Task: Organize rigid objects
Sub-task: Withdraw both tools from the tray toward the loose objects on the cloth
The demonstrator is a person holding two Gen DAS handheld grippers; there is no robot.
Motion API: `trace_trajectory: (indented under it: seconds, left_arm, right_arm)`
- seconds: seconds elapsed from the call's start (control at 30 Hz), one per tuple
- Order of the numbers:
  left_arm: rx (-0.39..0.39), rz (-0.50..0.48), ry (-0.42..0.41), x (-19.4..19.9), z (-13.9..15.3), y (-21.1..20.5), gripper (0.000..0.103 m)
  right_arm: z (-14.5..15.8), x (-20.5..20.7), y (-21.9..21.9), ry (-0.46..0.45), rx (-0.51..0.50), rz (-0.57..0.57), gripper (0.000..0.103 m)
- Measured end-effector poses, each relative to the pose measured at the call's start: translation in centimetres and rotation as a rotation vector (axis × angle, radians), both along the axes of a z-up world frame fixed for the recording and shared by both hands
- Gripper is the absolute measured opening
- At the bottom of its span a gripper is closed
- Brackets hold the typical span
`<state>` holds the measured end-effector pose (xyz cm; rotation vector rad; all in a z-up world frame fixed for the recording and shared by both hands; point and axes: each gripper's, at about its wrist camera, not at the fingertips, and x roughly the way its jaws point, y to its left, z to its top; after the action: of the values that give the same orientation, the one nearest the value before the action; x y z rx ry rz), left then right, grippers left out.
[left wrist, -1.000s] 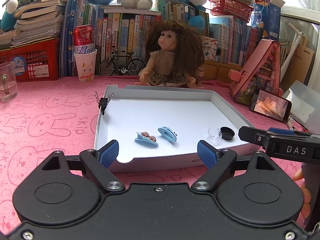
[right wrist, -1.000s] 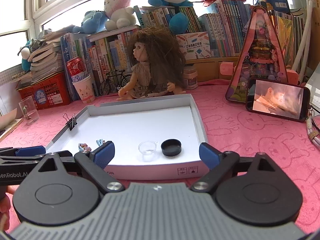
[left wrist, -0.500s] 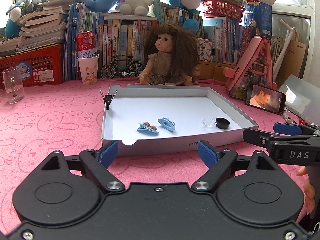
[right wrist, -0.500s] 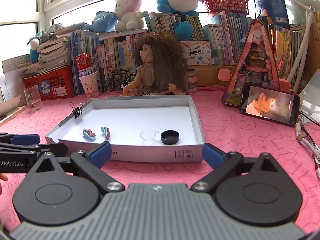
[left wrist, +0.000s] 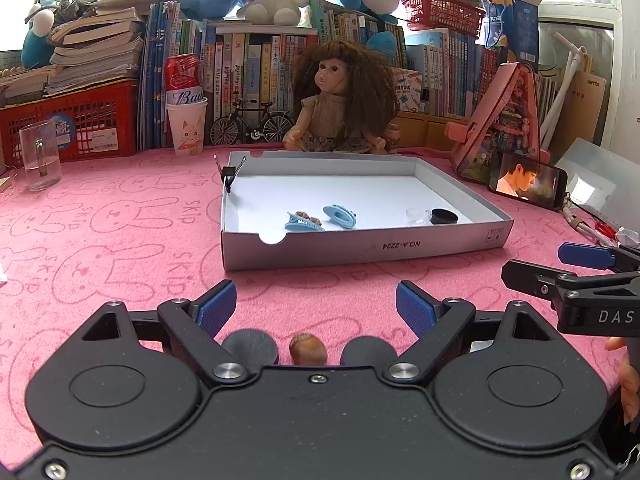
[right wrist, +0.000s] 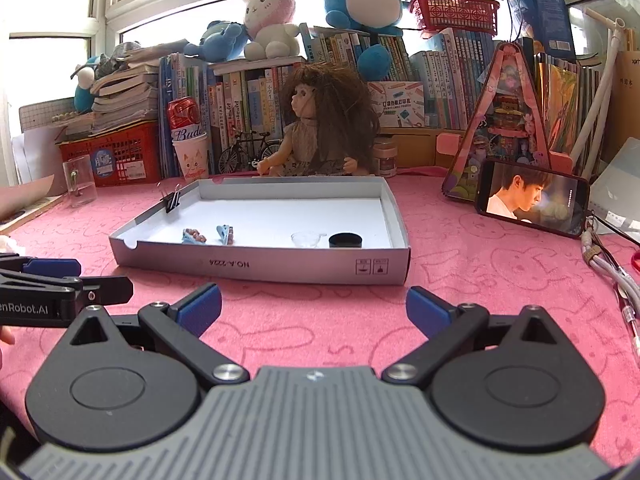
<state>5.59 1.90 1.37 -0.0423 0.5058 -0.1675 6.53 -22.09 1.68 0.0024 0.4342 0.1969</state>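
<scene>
A shallow grey cardboard tray point(left wrist: 360, 246) point(right wrist: 260, 270) lies on the pink cloth. In it are two blue hair clips point(left wrist: 304, 222) point(left wrist: 339, 216) point(right wrist: 194, 237) point(right wrist: 225, 234), a clear small cup point(left wrist: 418, 215) point(right wrist: 306, 239) and a black lid point(left wrist: 444, 216) point(right wrist: 346, 240). A binder clip point(left wrist: 229, 176) point(right wrist: 171, 202) grips its left wall. My left gripper point(left wrist: 316, 310) is open and empty, short of the tray. Two dark discs point(left wrist: 250, 346) point(left wrist: 368, 350) and a brown nut point(left wrist: 307, 349) lie just under it. My right gripper point(right wrist: 314, 306) is open and empty, before the tray's front wall.
A doll point(left wrist: 342, 100) sits behind the tray. A phone point(left wrist: 528, 180) leans on a pink stand point(left wrist: 500, 120) at right. A glass mug point(left wrist: 40, 160), paper cup with can point(left wrist: 186, 120), red basket point(left wrist: 76, 120) and books stand at the back. Cables and a pen point(right wrist: 628, 312) lie at right.
Both grippers have drawn back from the tray towards me, still open. The discs and the nut have come into the left wrist view.
</scene>
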Motion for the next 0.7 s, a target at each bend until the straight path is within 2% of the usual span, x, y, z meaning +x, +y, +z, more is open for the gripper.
trace_trajectory:
  seconds: [0.33,0.47,0.7]
  left_arm:
    - [0.020,0.031,0.005,-2.2,-1.1,1.2,0.086]
    - [0.033,0.037,0.000,-3.0,-1.1,2.1,0.086]
    - [0.020,0.074,0.028,-3.4,-1.5,3.6,0.086]
  right_arm:
    - [-1.1,-2.3,-0.2,0.016,-0.022,0.041,0.102]
    - [-1.3,-3.4,-0.4,0.026,-0.062,0.055,0.099]
    - [-1.7,-4.7,-0.3,0.050,-0.104,0.090,0.088]
